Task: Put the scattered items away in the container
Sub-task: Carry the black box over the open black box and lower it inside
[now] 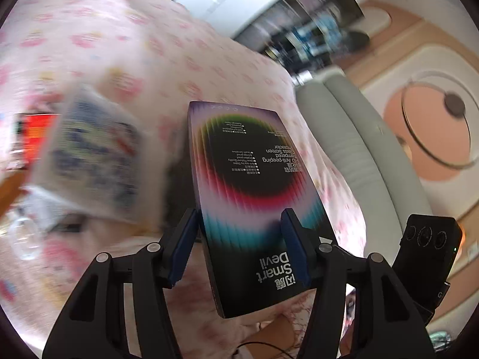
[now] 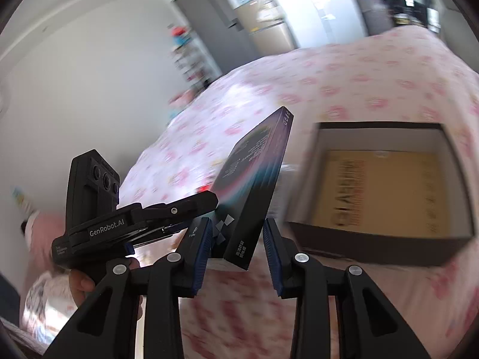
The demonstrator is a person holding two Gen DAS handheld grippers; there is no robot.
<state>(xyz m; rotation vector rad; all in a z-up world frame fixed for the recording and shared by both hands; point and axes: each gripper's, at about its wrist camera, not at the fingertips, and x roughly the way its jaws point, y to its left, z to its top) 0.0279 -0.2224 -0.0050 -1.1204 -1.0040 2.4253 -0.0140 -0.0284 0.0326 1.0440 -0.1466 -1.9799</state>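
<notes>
While my left claw [image 1: 239,218] holds the screen protector box [image 1: 248,164] across its width, both blue pads pressed on its long edges near the end printed with the brand, I judge the step in hand to be the carry to the container [image 2: 374,245]. That black open-topped container sits on the pink-printed bedcover [image 1: 149,45], to the right of the lifted box as my right claw sees it, with a yellow flat thing [image 2: 383,191] already lying on its floor. My right claw [image 2: 236,224] stands narrow, and I see no pad pressing on anything; the box seems to lie just beyond its tips, gripped by the left alone. Next I would swing the left claw right until the box hangs over the opening, tip it flatter, lower it inside the walls and only then spread the pads. A blurred printed packet [image 1: 92,155] shows to the far left of the box, and I cannot tell whether it rests on the bed
</notes>
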